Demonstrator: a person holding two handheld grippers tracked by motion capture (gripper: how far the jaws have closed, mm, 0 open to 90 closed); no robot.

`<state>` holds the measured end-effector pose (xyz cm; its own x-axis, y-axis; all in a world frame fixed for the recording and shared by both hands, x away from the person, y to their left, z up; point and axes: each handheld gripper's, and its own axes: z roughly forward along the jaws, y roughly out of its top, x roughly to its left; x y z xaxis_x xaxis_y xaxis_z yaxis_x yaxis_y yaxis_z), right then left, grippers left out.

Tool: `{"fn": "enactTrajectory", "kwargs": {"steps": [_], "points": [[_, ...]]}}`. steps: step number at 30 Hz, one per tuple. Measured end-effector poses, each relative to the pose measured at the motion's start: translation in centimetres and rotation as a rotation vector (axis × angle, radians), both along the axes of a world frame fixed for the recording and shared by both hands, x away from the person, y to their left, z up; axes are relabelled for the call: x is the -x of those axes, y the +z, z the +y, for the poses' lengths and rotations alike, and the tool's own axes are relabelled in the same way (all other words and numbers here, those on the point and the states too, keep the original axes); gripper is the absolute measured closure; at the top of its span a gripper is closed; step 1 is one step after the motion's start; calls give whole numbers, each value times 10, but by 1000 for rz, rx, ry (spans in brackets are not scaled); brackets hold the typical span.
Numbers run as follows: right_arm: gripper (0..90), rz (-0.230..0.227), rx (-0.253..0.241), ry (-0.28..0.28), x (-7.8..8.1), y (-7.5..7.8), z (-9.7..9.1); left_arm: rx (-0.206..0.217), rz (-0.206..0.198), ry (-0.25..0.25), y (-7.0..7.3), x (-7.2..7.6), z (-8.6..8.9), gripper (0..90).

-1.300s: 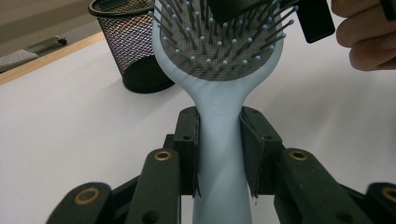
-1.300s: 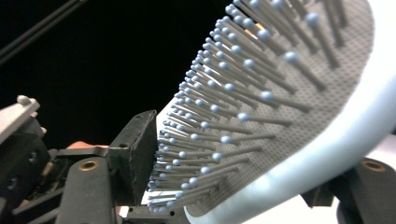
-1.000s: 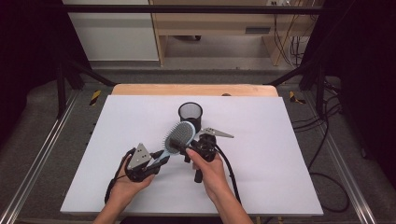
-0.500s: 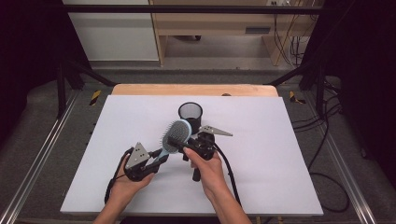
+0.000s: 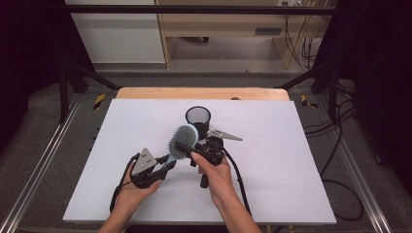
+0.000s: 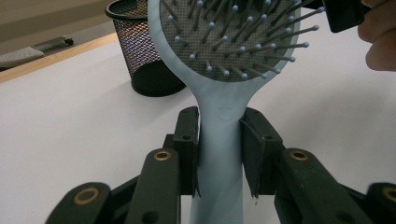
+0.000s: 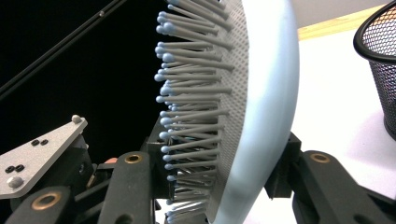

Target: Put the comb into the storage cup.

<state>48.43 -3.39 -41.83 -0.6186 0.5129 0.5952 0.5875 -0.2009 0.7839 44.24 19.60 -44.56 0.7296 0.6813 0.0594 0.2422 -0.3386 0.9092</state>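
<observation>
From above, I see my left gripper clamped on the handle of the pale blue hairbrush, held above the white table just near of the black mesh cup. My right gripper meets the brush head.

Left gripper view: jaws press the handle from both sides.

Right gripper view: jaws grip the head, one on the bristles, one on the back

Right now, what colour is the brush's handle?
Pale blue; the handle shows best in the left gripper view.

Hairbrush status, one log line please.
hairbrush: lifted | left tool: shut on handle | right tool: around head | mesh cup: upright behind
</observation>
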Motion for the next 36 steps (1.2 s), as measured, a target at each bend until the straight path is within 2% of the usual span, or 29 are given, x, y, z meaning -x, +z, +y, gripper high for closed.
{"fn": "enactTrajectory", "kwargs": {"steps": [6,11,13,14,15,17,18,19,21,27,32,36], "points": [[560,3,-14,5,-1,0,0,19,3,21,0,0,0,672],[561,6,-23,-1,-2,0,-2,40,7,20,0,0,0,663],[561,-1,-19,-10,-3,1,-4,52,-3,43,2,1,1,581],[562,-1,-26,-23,-4,1,-6,58,-5,50,3,1,1,516],[561,3,-38,-36,-7,2,-10,66,-7,56,3,2,2,412],[561,6,-34,-43,-8,2,-11,75,-26,68,5,3,5,385],[560,4,-15,-53,-12,2,-13,86,-33,72,5,3,7,327],[560,4,-15,-53,-12,2,-13,97,-34,76,6,3,9,327],[559,9,-11,-71,-17,3,-18,119,-42,88,7,3,13,265],[558,10,-3,-97,-23,6,-27,152,-52,131,10,2,28,194],[556,-1,0,-109,-26,11,-35,156,-58,179,11,4,41,75],[555,-3,6,-123,-30,15,-40,157,-54,204,7,11,52,52]]}}
